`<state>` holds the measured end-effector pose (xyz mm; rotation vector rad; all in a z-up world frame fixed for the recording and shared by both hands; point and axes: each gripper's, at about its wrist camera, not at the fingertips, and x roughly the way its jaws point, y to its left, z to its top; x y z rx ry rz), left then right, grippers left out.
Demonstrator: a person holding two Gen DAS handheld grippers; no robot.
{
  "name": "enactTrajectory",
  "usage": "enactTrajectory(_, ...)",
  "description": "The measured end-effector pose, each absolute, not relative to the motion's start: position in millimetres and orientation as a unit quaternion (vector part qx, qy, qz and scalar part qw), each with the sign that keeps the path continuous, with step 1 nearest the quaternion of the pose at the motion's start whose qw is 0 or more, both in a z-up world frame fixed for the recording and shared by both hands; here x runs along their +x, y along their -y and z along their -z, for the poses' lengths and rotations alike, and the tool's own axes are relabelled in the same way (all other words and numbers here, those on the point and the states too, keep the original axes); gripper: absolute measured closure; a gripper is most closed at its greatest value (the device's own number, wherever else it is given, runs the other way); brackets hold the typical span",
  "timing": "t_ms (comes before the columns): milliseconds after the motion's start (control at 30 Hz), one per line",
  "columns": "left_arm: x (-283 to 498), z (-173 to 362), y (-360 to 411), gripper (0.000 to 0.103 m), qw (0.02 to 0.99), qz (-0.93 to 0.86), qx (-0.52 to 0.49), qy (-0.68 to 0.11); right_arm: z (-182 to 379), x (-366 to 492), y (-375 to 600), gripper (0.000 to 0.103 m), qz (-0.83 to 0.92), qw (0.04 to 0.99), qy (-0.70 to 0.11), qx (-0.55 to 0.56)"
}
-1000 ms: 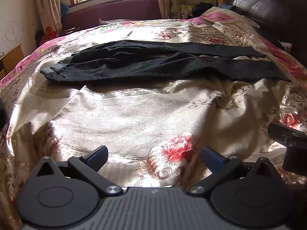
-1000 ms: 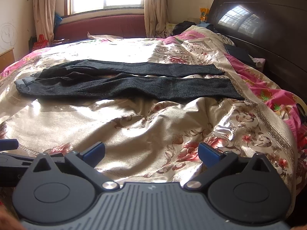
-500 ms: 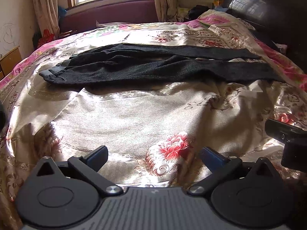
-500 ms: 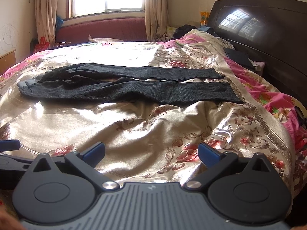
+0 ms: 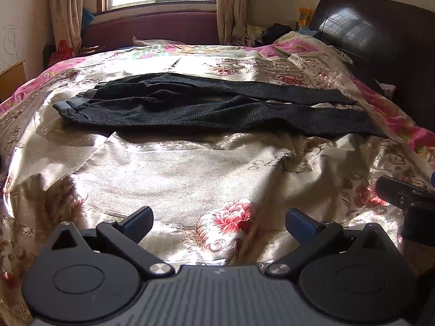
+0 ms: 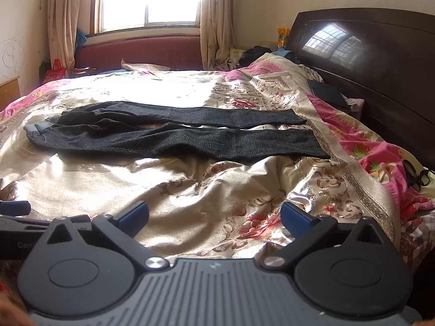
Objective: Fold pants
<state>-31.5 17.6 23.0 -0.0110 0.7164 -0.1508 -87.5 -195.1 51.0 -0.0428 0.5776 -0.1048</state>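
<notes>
Dark grey pants [image 5: 206,108] lie flat across the bed, waistband to the left, both legs stretched to the right; they also show in the right wrist view [image 6: 176,133]. My left gripper [image 5: 218,221] is open and empty, well short of the pants near the bed's front edge. My right gripper [image 6: 214,216] is open and empty, also well short of them. The right gripper's body shows at the right edge of the left wrist view [image 5: 407,198]; part of the left gripper shows at the left edge of the right wrist view [image 6: 16,217].
A shiny floral bedspread [image 5: 190,168] covers the bed, wrinkled near the front right. A dark wooden headboard [image 6: 367,62] stands on the right. A window [image 6: 149,0] with curtains and a maroon bench [image 6: 141,51] are behind. Sunglasses [image 6: 416,176] lie at the right.
Both cameras have risen and tilted up a little, so the pants sit lower in the views. The pants have not moved and both grippers stay open.
</notes>
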Motion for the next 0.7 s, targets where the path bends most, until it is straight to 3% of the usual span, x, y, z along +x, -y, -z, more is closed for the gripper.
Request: enactTrajectory(700, -0.2, -20.2, -9.6, 0.000, 0.943, 0.034, 0.057, -0.327, -42.8, -40.6, 210.4, 0.001, 0.036, 0.958, -0.285, -0.016)
